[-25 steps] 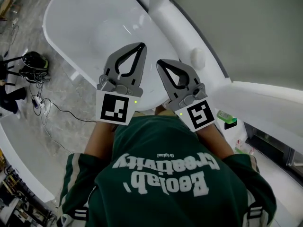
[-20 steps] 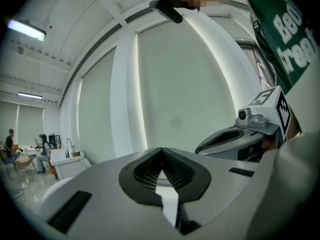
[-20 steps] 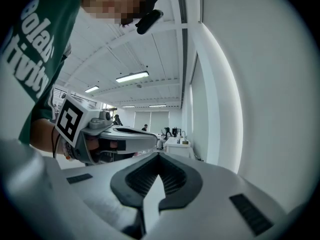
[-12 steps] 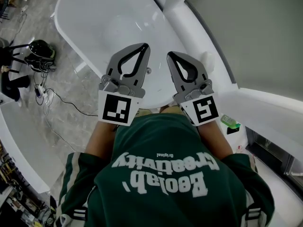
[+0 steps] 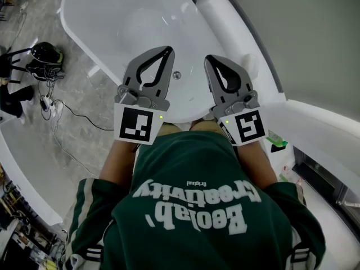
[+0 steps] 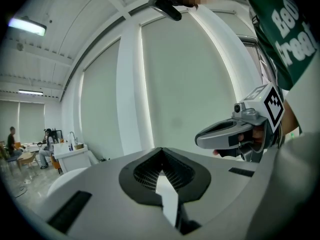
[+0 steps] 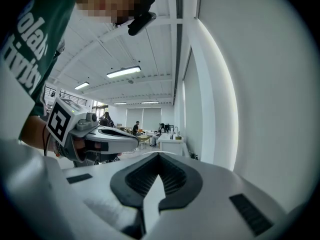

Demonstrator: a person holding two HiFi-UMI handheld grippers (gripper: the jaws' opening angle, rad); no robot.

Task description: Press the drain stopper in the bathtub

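Grippers spread slightly wider than half second ago; small round metal drain stopper [image 5: 178, 76] now shows clear between them. Left grey two-jaw gripper [image 5: 166, 50]: jaws closed tip to tip, nothing held. Right grey two-jaw gripper [image 5: 208, 58]: jaws likewise together, empty. Neither touches stopper. Stopper sits on floor of white oval bathtub [image 5: 135, 16], toward person's end.
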